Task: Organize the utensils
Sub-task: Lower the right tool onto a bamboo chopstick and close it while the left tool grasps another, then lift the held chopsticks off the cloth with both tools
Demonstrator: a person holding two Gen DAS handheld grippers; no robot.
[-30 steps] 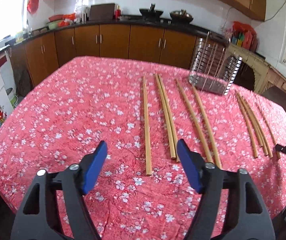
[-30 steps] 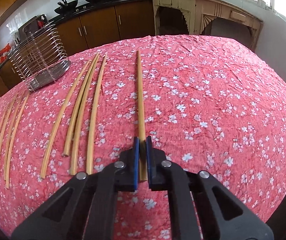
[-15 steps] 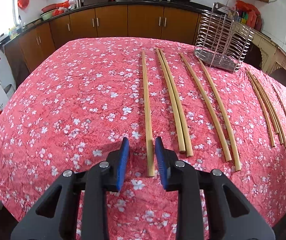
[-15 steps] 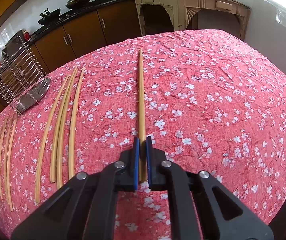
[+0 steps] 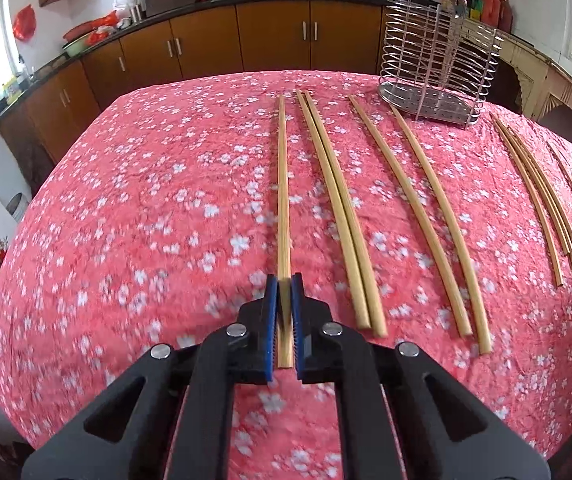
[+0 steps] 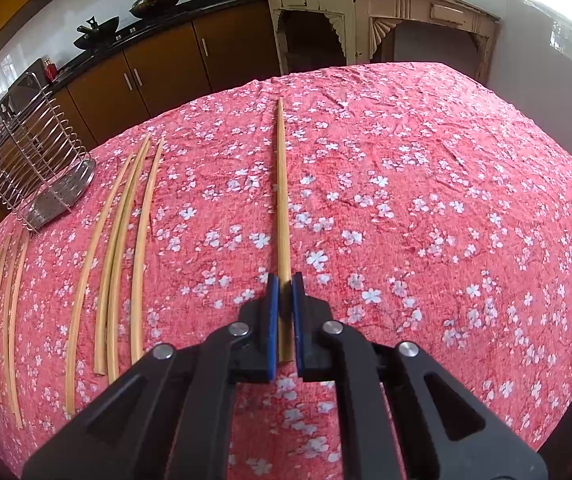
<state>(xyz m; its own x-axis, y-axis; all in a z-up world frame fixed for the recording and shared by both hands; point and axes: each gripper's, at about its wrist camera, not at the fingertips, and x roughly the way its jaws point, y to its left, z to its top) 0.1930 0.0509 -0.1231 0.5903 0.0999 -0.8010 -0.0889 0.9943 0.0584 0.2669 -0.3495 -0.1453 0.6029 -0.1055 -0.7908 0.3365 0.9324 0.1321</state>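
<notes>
Bamboo is the material of every utensil here: long chopsticks are laid in rows on the red flowered tablecloth (image 5: 134,208), all on the near side of the wire utensil rack (image 5: 439,68), which stands at the far edge. The left gripper (image 5: 284,280) is closed on the thick end of one chopstick (image 5: 282,184), and the right gripper (image 6: 284,280) is closed in the same way on another chopstick (image 6: 283,184); only a narrow slot is left between each pair of blue pads. Each held stick is pointed straight forward along the fingers, thin tip away. From the left gripper the rack is seen ahead and to the right; from the right gripper the wire utensil rack (image 6: 38,168) is seen far to the left. It is judged that each stick must be turned tip-down before it can be dropped into the rack.
</notes>
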